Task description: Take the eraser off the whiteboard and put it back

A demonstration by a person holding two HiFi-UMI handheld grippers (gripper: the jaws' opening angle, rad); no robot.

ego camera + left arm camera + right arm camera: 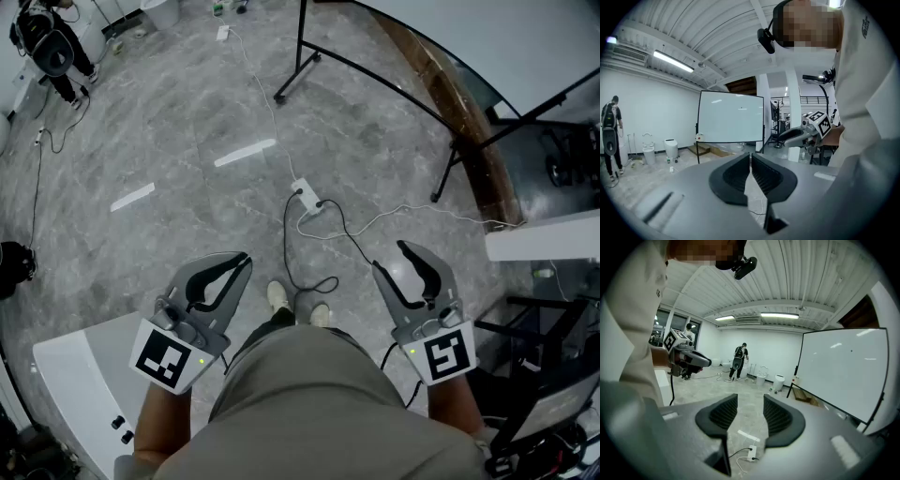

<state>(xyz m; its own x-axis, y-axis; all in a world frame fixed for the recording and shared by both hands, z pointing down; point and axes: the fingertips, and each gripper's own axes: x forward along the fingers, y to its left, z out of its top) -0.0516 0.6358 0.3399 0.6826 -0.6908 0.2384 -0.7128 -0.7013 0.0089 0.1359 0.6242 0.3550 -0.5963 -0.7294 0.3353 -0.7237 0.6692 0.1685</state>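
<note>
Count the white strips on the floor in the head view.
2: one strip on the floor ahead, upper middle; another strip to its lower left. More may be hidden.

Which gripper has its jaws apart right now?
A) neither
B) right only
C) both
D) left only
B: the right gripper view shows the right gripper with its jaws standing clearly apart and nothing between them, while the left gripper view shows the left gripper with its jaws closed together at the tips, holding nothing.
</note>
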